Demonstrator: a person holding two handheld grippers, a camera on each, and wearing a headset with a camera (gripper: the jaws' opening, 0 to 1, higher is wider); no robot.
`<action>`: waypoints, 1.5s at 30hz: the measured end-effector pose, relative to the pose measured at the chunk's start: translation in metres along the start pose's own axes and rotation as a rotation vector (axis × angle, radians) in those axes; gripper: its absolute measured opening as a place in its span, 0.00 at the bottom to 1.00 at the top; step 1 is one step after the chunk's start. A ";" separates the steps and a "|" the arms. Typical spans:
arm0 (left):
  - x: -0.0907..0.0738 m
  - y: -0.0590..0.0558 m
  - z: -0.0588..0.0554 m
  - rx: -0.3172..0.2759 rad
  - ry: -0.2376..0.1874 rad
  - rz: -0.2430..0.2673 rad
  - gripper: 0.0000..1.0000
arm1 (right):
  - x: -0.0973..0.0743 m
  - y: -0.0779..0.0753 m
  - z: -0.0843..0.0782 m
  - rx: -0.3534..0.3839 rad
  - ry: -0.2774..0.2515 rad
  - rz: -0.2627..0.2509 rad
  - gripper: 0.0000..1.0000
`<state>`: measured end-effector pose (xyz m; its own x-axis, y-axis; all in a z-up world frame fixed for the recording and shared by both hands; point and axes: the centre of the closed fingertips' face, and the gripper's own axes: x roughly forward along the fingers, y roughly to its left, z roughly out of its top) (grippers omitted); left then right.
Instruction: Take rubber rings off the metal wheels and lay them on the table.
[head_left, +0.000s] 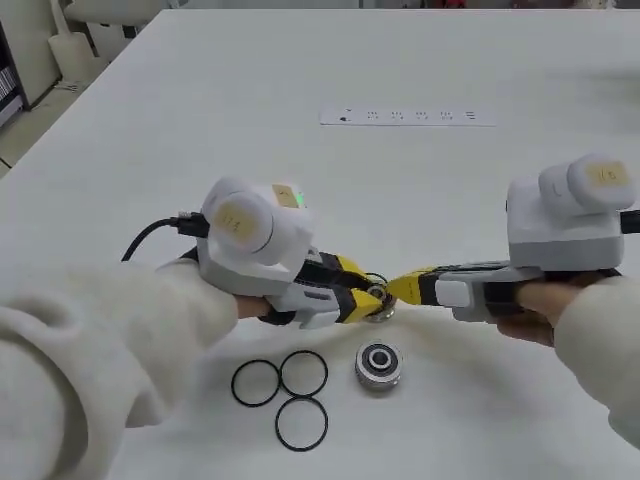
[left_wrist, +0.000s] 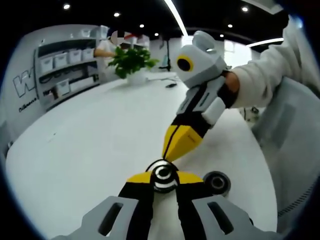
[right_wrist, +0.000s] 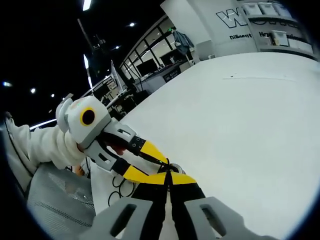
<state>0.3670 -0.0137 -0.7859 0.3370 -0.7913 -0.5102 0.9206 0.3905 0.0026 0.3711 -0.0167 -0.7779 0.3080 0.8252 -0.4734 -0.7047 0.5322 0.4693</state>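
Observation:
My left gripper (head_left: 366, 300) is shut on a small metal wheel (left_wrist: 163, 174), held just above the white table (head_left: 420, 200). From the right, my right gripper (head_left: 394, 290) meets the wheel with its yellow jaws shut on the thin black rubber ring (head_left: 374, 279) at the wheel's rim. In the right gripper view its tips (right_wrist: 170, 176) sit closed against the left gripper's jaws. A second metal wheel (head_left: 379, 364) lies flat on the table below them. Three loose rubber rings (head_left: 301, 423) lie close together to its left.
A white power strip (head_left: 405, 117) lies farther back on the table. A black cable (head_left: 150, 236) trails from the left gripper. Shelves and a potted plant (left_wrist: 131, 60) stand beyond the table's far side.

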 end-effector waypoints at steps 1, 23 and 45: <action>-0.003 0.000 0.002 0.000 -0.006 0.000 0.20 | 0.000 0.000 0.000 0.001 -0.001 0.000 0.00; -0.106 -0.025 0.051 0.040 -0.143 0.035 0.61 | -0.027 0.035 0.022 -0.001 -0.067 0.050 0.00; -0.202 -0.042 0.003 -0.029 -0.133 0.226 0.81 | -0.011 0.103 0.019 -0.061 0.001 0.186 0.00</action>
<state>0.2608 0.1286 -0.6803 0.5581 -0.7365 -0.3822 0.8136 0.5763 0.0777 0.3079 0.0328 -0.7102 0.1687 0.9080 -0.3836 -0.7867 0.3585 0.5025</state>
